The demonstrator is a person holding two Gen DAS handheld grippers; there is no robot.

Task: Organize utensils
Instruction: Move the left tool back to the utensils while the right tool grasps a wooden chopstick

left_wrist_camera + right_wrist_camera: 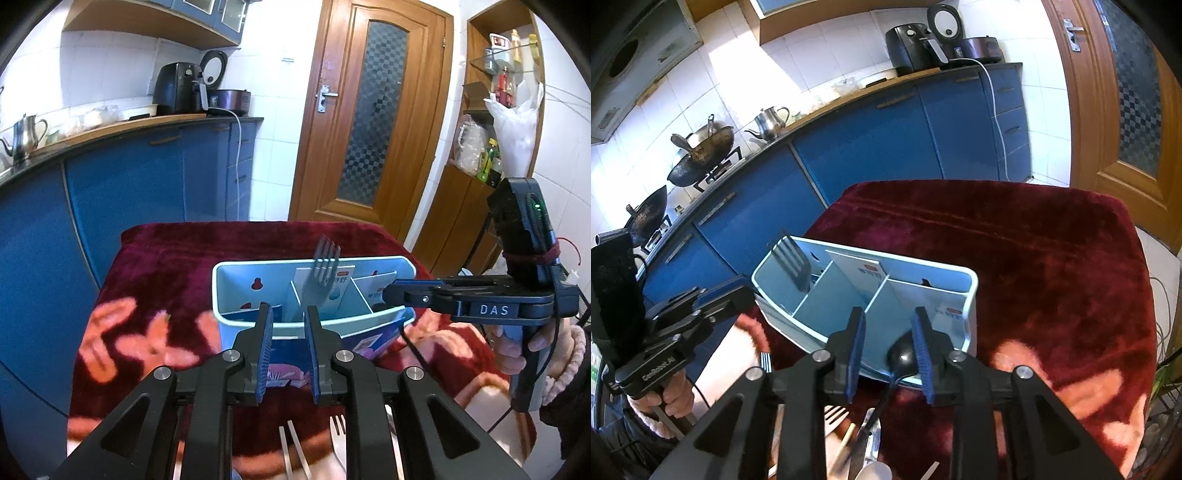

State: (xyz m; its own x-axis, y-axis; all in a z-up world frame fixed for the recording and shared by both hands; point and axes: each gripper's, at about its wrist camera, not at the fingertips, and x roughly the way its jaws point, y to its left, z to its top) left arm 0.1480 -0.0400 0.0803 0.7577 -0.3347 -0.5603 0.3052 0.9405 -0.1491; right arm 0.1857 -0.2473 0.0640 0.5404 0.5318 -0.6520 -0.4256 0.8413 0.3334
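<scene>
Over the organizer (pixel 864 295), right fingers (pixel 919 343) part-open — a black spoon (pixel 903 356) touching one pad; left fingers (pixel 266 332) part-open — empty.

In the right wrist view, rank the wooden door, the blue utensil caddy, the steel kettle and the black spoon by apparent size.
1. blue utensil caddy and wooden door: too close to rank, door cropped
2. black spoon, inflated by nearness
3. steel kettle
</scene>
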